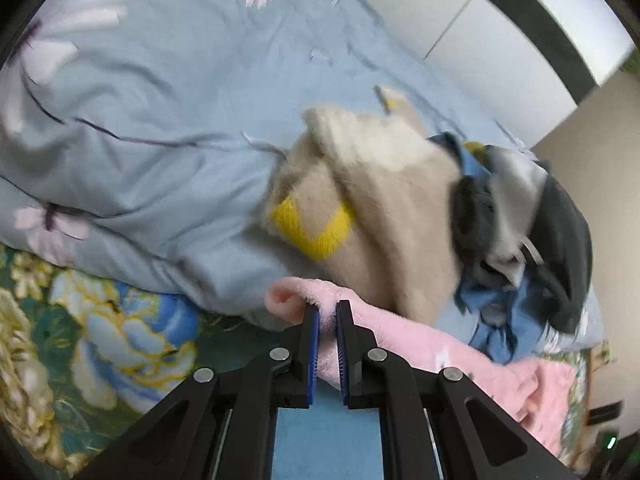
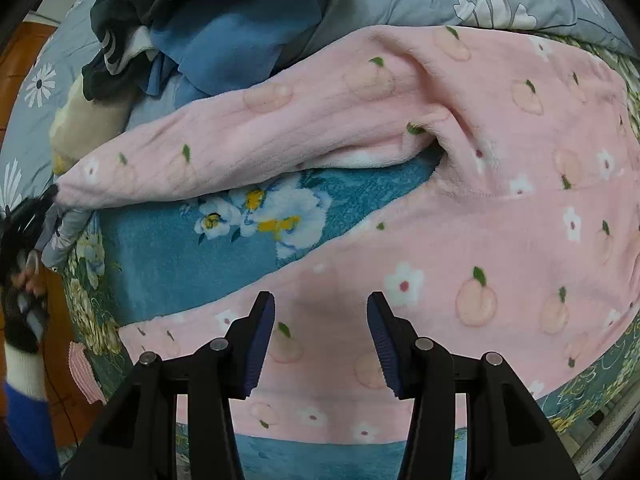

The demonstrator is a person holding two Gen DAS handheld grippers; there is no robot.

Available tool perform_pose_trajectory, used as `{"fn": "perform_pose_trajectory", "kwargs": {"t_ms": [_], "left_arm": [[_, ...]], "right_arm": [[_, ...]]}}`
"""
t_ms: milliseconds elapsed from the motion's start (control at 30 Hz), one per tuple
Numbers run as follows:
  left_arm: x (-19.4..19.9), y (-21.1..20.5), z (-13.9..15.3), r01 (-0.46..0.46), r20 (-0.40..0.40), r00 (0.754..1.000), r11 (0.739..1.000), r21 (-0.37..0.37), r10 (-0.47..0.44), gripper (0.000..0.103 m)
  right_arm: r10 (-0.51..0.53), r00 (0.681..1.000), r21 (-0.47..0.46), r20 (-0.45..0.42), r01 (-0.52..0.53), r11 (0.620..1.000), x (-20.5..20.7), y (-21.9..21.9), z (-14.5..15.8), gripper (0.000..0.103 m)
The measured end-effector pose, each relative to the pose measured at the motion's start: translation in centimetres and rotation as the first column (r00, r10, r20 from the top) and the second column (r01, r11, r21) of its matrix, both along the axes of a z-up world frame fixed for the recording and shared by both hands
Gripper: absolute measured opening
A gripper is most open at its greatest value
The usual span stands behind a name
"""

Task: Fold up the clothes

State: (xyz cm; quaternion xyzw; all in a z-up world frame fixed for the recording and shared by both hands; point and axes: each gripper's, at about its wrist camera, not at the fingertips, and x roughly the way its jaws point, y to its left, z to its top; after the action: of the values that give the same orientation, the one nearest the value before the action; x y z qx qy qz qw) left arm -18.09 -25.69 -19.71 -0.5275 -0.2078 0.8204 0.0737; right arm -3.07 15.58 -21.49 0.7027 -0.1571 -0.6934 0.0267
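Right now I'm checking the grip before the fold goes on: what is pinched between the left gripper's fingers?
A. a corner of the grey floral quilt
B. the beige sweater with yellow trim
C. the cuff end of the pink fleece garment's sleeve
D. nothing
C: the left gripper is closed on the rolled cuff of the pink fleece garment.

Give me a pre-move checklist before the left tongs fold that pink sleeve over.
1. Left tongs shut on the cuff of the pink fleece peach-print garment: ok.
2. Sleeve stretched out, free of the body: ok.
3. Right tongs pinning the garment body: not ok, open above the fabric, nothing between the pads.
4. Garment body lying flat: ok in the main, with a pucker at the armpit.
5. Sleeve clear of the dark and blue clothes pile: cannot tell; the pile lies close beside it.
6. Teal floral blanket free for the fold: ok.
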Motion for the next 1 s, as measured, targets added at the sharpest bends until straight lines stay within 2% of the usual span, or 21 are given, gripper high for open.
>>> {"fn": "perform_pose_trajectory", "kwargs": {"t_ms": [67, 133, 167, 200, 333, 400, 467, 600, 733, 767, 833, 867, 900, 933, 967, 1000], "left_arm": [[-0.3, -0.1, -0.3, -0.023, 0.004, 1.0, 0.999, 0.035, 0.022, 0.017], [0.5, -0.4, -0.1, -0.037, -0.019, 0.999, 0.998, 0.049, 0.038, 0.031], [1.3, -0.6, -0.1, -0.041, -0.026, 0.999, 0.998, 0.054, 0.043, 0.048], [2.0, -0.7, -0.1, -0.045, -0.029, 0.999, 0.997, 0.058, 0.046, 0.059], [4.9, -1.9, -2.5, -0.084, 0.022, 0.996, 0.994, 0.07, 0.082, 0.06], [5.7, -2.4, -4.1, -0.113, 0.07, 0.992, 0.989, 0.096, 0.106, 0.06], [5.8, -2.7, -5.0, -0.133, 0.087, 0.989, 0.985, 0.112, 0.123, 0.06], [4.5, -2.1, -5.4, -0.12, 0.062, 0.992, 0.988, 0.094, 0.114, 0.058], [2.7, -0.8, -5.7, -0.076, 0.062, 0.995, 0.996, 0.041, 0.073, 0.058], [2.4, -0.4, -5.7, -0.063, 0.06, 0.996, 0.998, 0.031, 0.061, 0.053], [2.2, 0.2, -5.7, -0.051, 0.066, 0.997, 0.999, 0.008, 0.05, 0.032], [2.2, 0.3, -5.7, -0.052, 0.071, 0.996, 0.999, -0.004, 0.053, 0.015], [2.3, 0.4, -5.6, -0.059, 0.072, 0.996, 0.998, -0.008, 0.059, 0.011], [2.5, 0.3, -5.5, -0.068, 0.067, 0.995, 0.998, -0.003, 0.068, 0.011], [2.8, 0.3, -5.0, -0.079, 0.054, 0.995, 0.997, 0.003, 0.078, 0.009], [3.5, 0.2, -4.4, -0.086, 0.04, 0.995, 0.996, 0.008, 0.086, 0.008]], "right_arm": [[-0.001, 1.0, -0.005, -0.007, 0.001, 1.0, -0.3, 0.0, -0.2, 0.049], [-0.005, 1.0, -0.01, -0.018, 0.005, 1.0, -0.9, -0.2, -0.4, 0.049], [-0.008, 1.0, -0.018, -0.025, 0.008, 1.0, -1.3, -0.3, -0.5, 0.049], [-0.011, 1.0, -0.025, -0.03, 0.01, 1.0, -1.8, -0.6, -0.8, 0.049], [-0.035, 0.999, -0.05, -0.04, 0.033, 0.998, -3.4, -1.2, -2.3, 0.049], [-0.076, 0.996, -0.068, -0.045, 0.073, 0.995, -4.3, -0.9, -3.2, 0.049], [-0.148, 0.988, -0.09, -0.052, 0.143, 0.986, -5.3, -0.2, -4.1, 0.049], [-0.323, 0.945, -0.152, -0.041, 0.314, 0.937, -7.1, 1.8, -6.0, 0.049], [-0.446, 0.895, -0.189, 0.003, 0.439, 0.879, -8.2, 2.9, -7.8, 0.049], [-0.475, 0.88, -0.203, 0.015, 0.467, 0.86, -8.2, 3.1, -8.2, 0.049], [-0.521, 0.853, -0.228, 0.036, 0.515, 0.827, -8.2, 3.3, -8.8, 0.049], [-0.529, 0.848, -0.238, 0.039, 0.522, 0.819, -8.3, 3.3, -8.9, 0.045], [-0.538, 0.842, -0.248, 0.042, 0.53, 0.811, -8.3, 3.3, -9.0, 0.029], [-0.541, 0.84, -0.252, 0.041, 0.533, 0.808, -8.4, 3.3, -9.0, 0.019], [-0.539, 0.841, -0.256, 0.037, 0.53, 0.809, -8.4, 3.3, -8.8, 0.011], [-0.537, 0.843, -0.27, 0.033, 0.525, 0.807, -8.4, 3.3, -8.5, 0.01]]}}
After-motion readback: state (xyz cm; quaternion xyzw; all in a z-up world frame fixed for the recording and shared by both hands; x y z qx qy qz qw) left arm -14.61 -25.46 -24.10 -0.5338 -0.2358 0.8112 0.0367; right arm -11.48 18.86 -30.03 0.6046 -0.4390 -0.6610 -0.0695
